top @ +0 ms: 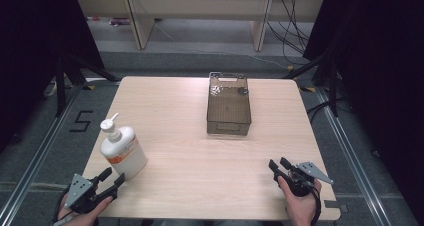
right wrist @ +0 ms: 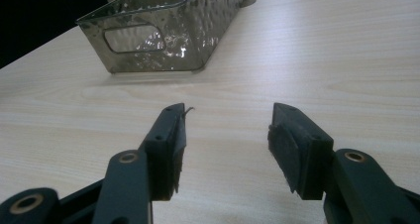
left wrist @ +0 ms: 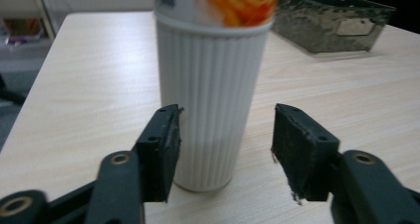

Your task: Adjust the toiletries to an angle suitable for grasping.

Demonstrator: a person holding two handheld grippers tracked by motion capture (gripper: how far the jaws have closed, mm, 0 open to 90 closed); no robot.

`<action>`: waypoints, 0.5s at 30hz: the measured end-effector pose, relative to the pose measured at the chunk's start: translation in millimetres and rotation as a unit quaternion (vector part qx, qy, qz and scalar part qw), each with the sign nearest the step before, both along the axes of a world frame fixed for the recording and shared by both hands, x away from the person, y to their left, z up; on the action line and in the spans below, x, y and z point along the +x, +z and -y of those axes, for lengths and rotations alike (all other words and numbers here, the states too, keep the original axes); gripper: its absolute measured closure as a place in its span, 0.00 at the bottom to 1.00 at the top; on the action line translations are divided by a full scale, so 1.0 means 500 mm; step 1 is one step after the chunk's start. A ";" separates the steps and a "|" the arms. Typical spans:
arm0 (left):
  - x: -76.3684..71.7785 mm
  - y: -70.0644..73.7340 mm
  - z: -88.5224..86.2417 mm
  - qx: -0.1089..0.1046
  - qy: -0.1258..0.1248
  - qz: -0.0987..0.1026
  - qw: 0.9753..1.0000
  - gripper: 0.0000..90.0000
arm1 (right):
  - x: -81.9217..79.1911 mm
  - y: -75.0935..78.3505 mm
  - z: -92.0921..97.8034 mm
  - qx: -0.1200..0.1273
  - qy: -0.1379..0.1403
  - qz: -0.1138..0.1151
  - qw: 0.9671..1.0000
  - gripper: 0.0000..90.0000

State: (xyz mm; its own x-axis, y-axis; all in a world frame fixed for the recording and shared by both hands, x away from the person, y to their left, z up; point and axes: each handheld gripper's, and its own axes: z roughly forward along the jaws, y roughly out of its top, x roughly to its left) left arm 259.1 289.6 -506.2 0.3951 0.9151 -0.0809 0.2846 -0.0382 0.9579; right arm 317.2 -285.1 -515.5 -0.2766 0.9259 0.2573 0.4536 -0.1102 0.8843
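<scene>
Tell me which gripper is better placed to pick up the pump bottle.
Left. The left gripper sits open right at the pump bottle; the right gripper is open across the table.

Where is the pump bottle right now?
In the high view the pump bottle stands upright near the table's front-left corner, just ahead of the open left gripper, well apart from the clear bin.

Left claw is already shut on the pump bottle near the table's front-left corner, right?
Not quite. The left claw is open: its jaws stand apart beside the pump bottle, not clamped on it, as the left gripper view shows. The bottle does stand near the front-left corner.
</scene>
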 end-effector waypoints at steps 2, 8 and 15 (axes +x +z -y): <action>-0.001 0.003 0.002 0.004 -0.008 0.008 1.000 0.58 | 0.000 0.000 0.002 -0.003 0.008 0.004 1.000 0.54; -0.027 0.032 0.021 0.015 -0.027 0.013 0.999 0.76 | 0.003 0.000 -0.002 -0.010 0.014 0.009 1.000 0.54; -0.014 0.050 0.053 0.008 -0.042 0.016 0.999 0.97 | 0.001 0.003 -0.006 -0.009 0.008 -0.009 1.000 0.55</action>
